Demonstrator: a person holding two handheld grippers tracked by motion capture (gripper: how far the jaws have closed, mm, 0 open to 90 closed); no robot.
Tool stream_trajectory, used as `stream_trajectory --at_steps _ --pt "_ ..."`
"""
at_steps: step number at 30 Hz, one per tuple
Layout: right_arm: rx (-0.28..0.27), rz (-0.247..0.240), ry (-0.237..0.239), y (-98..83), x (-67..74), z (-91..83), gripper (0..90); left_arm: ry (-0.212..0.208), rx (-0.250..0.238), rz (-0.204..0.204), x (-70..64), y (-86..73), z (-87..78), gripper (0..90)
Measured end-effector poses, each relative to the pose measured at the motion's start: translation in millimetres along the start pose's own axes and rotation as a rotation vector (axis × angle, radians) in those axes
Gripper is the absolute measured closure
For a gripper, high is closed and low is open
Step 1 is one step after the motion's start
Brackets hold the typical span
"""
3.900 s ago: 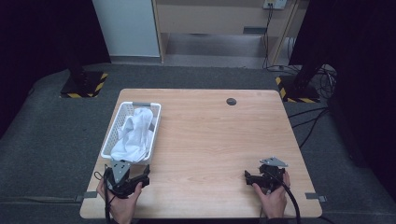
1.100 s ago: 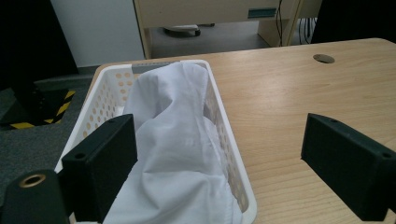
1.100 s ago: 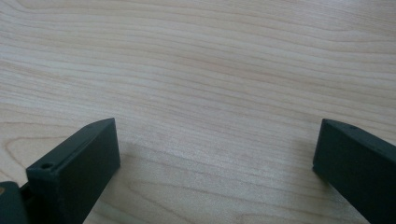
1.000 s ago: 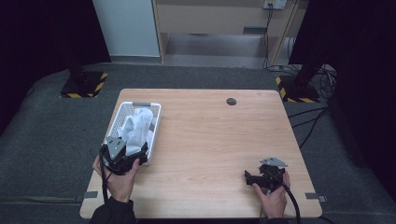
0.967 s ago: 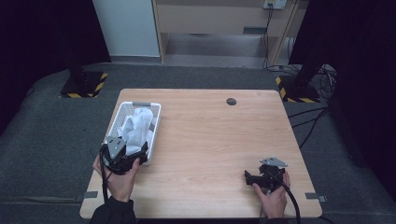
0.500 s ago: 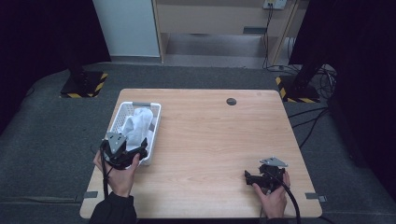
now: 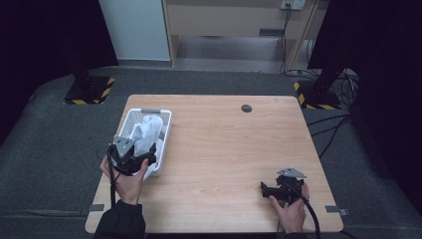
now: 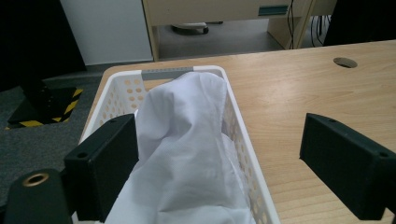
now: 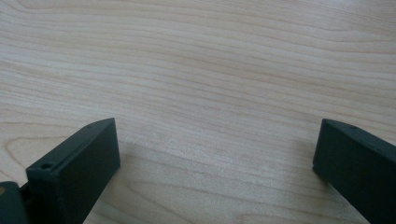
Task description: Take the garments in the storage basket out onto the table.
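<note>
High view: the left gripper (image 7: pixel 133 158) now hangs over the near end of the white basket (image 7: pixel 161 144), which sits by the left edge of the table (image 7: pixel 224 149). A few seconds back it lay at the table's near-left corner, clear of the basket, so it has come forward and now sits over the white cloth (image 7: pixel 147 133) heaped inside. The right gripper (image 7: pixel 272 190) rests near the near-right corner, just where it was, well apart from the basket. I judge this as the approach for a first pick of the cloth, with no grasp made yet.

Left gripper view: the jaws stand wide, one beside the basket's left wall, the other out over bare wood to its right. The cloth (image 8: pixel 187 154) rises between them in a tall fold; whether the left jaw brushes it I cannot tell, but nothing is pinched. Closing from here could catch the basket (image 8: pixel 243 154) wall as well, so the jaws likely need to narrow onto the fold alone.

Right gripper view: the right gripper (image 9: pixel 215 158) is spread wide over bare tabletop (image 9: pixel 210 70), holding nothing.
</note>
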State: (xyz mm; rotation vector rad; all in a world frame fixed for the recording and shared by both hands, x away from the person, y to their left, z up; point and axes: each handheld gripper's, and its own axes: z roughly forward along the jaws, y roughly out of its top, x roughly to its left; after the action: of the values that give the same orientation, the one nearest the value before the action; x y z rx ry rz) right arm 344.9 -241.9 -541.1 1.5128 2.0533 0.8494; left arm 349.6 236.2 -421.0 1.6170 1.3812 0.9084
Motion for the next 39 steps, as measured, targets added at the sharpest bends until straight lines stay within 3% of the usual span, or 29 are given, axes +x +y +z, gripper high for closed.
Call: stream_trajectory --at_steps 39 --pt "0.0 0.0 0.0 0.0 0.0 0.0 0.6 0.044 0.088 -0.02 10.6 2.8 53.7 11.0"
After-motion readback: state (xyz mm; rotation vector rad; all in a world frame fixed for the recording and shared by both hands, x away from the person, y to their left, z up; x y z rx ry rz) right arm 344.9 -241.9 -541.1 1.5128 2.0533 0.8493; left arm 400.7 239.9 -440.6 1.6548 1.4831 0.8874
